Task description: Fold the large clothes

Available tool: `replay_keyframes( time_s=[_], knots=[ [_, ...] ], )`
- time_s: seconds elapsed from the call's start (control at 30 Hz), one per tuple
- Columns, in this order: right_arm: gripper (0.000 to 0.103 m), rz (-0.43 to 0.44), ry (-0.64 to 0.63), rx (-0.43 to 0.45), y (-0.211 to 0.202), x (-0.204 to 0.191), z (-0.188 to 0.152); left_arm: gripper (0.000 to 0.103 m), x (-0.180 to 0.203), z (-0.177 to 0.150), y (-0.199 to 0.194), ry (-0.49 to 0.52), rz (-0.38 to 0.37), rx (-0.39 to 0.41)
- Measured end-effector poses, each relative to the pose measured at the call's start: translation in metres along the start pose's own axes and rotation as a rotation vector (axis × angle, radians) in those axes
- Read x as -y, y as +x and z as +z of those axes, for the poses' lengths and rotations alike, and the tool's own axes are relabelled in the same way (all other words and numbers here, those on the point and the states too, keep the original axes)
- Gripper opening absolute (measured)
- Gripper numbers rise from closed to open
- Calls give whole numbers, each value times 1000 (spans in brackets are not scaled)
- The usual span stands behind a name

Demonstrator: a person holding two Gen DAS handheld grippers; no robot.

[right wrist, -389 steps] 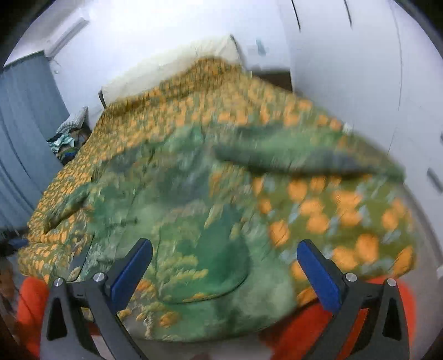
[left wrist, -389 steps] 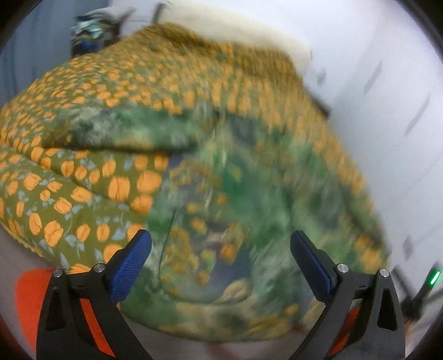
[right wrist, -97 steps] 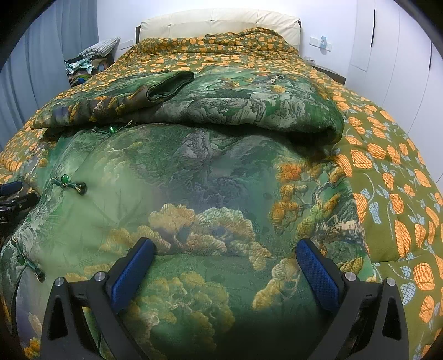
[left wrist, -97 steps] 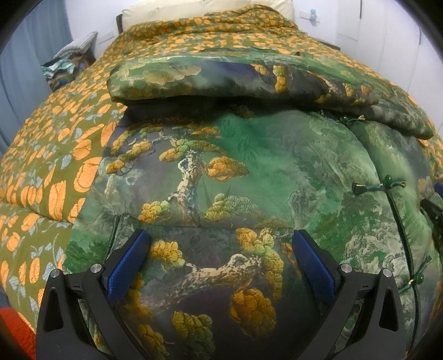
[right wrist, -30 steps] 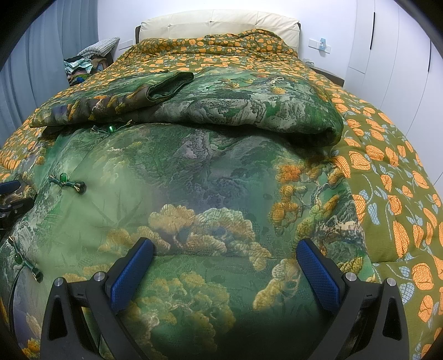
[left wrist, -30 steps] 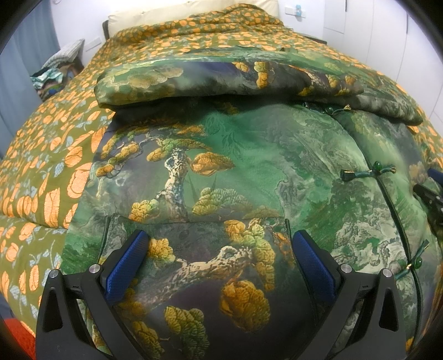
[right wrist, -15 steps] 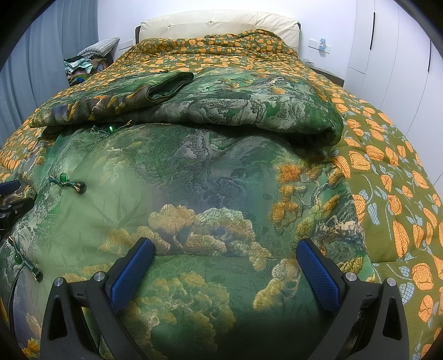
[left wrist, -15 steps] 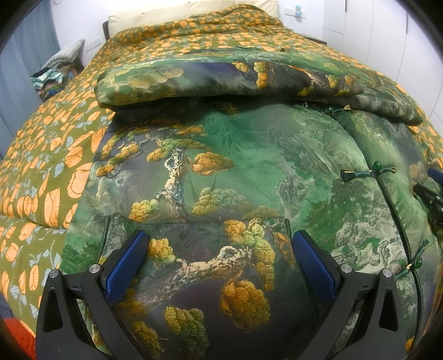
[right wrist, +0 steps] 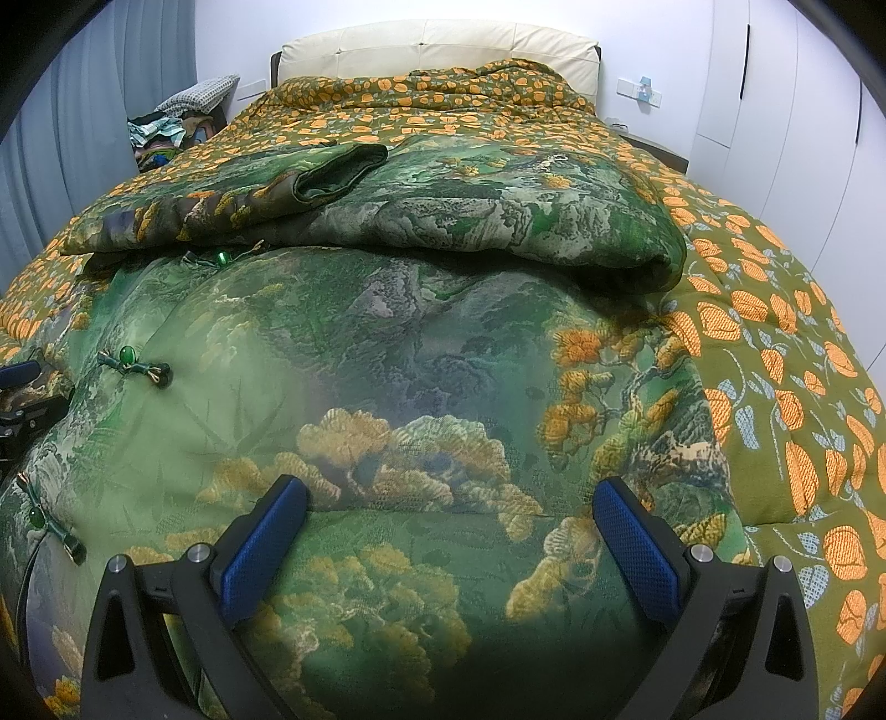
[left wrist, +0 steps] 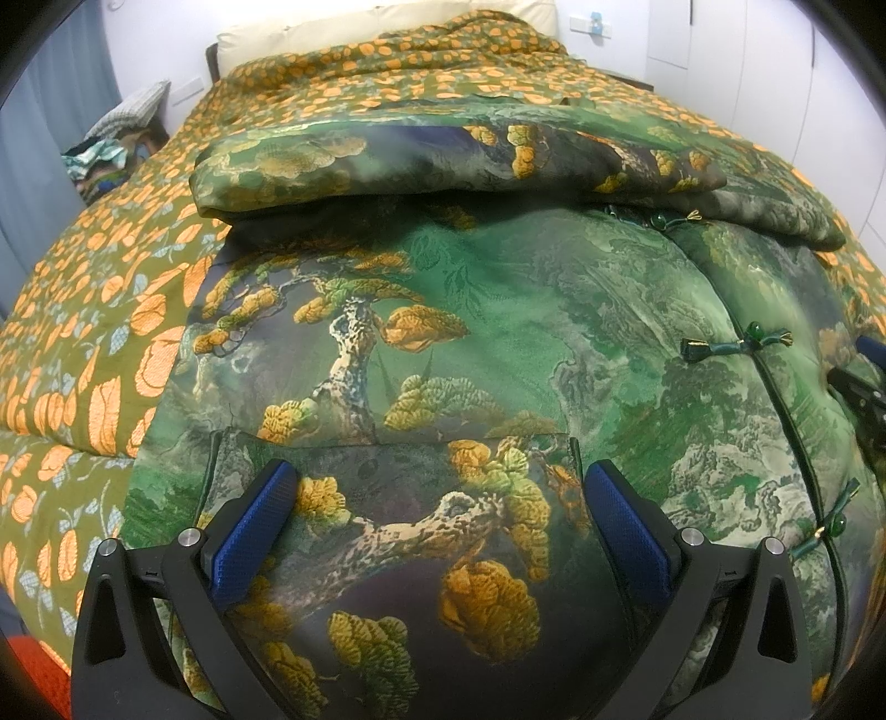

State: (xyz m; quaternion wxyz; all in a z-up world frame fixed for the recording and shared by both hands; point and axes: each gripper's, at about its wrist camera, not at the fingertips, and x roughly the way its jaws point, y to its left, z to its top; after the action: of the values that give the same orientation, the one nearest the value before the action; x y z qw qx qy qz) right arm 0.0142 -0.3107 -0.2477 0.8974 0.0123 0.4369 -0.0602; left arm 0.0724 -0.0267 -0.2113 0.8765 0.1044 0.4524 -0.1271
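Note:
A large padded green jacket [left wrist: 498,310] [right wrist: 398,343] printed with pine trees and mountains lies front up on the bed, fastened by green knot buttons [left wrist: 736,344] [right wrist: 133,363]. Both sleeves [left wrist: 443,160] [right wrist: 443,216] are folded across the chest, one cuff [right wrist: 338,171] on top. My left gripper [left wrist: 437,509] hovers open over the hem on the left half, fingers wide apart. Over the right half of the hem my right gripper [right wrist: 448,515] is open too. Each gripper's blue tip shows at the edge of the other view [left wrist: 872,349] [right wrist: 19,371].
The bed carries a green quilt with orange leaves [left wrist: 88,343] [right wrist: 786,354] and a cream headboard [right wrist: 437,44]. A heap of clothes [right wrist: 166,133] sits left of the bed by grey curtains. White wardrobe doors [right wrist: 803,99] stand on the right. Something orange [left wrist: 33,664] shows below the bed's edge.
Both grippers came in from a blurred, farther view of the unfolded jacket to hover low over its hem; the sleeves now lie folded across it. Almost nothing has moved in the last second.

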Motion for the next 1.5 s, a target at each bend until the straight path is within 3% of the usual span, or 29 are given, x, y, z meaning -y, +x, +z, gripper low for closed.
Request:
replay_keyframes(
  time_s=[0.77,1.5],
  knots=[
    [102,0,0,0,0,0,0,103,3,2,-5,2,8,-31],
    [102,17,5,-7,-2,-1,1,103,-8,5,-33,-20,-51,-53]
  ],
)
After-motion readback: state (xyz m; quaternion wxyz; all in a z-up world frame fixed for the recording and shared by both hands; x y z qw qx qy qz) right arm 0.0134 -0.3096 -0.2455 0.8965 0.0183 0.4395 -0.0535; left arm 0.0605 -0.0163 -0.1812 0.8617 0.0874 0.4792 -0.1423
